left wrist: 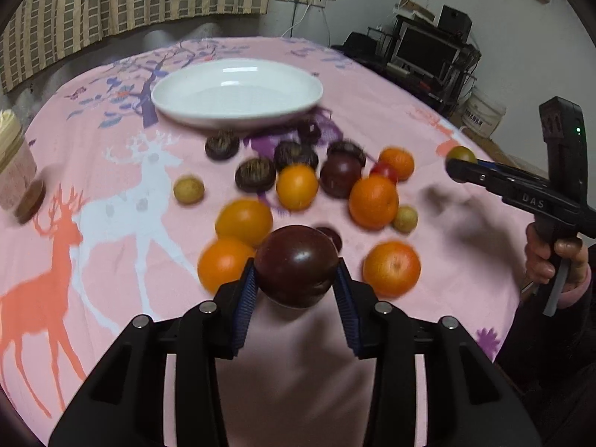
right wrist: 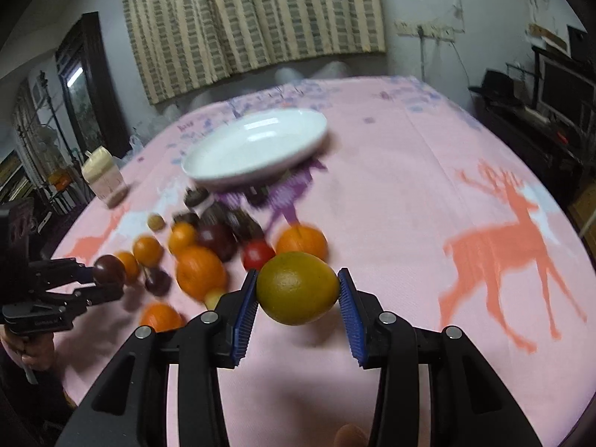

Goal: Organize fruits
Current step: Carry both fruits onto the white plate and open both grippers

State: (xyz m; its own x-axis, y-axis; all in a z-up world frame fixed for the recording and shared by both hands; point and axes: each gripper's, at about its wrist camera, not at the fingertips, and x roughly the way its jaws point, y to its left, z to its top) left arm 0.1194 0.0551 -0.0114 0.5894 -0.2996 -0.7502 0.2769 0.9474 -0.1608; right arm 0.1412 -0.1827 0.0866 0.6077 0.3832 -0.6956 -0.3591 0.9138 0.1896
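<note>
My left gripper point(left wrist: 297, 279) is shut on a dark purple round fruit point(left wrist: 297, 265), held above the pink cloth; that gripper point(right wrist: 106, 279) and its fruit point(right wrist: 108, 269) also show at the left of the right wrist view. My right gripper point(right wrist: 298, 292) is shut on a yellow-green citrus fruit point(right wrist: 297, 288); it appears at the right of the left wrist view point(left wrist: 460, 165) with the fruit point(left wrist: 461, 155) at its tip. A white plate point(left wrist: 237, 91) point(right wrist: 257, 147) sits empty at the back. Between plate and grippers lie several oranges point(left wrist: 373, 202), dark fruits point(left wrist: 340, 176) and small tan fruits point(left wrist: 189, 188).
A pink tablecloth point(right wrist: 409, 186) with deer prints covers the table. A jar with a cream lid point(left wrist: 11, 164) point(right wrist: 101, 175) stands at the left edge. A person's hand point(left wrist: 555, 260) holds the right gripper's handle. Curtains and a shelf of electronics point(left wrist: 428, 52) stand behind the table.
</note>
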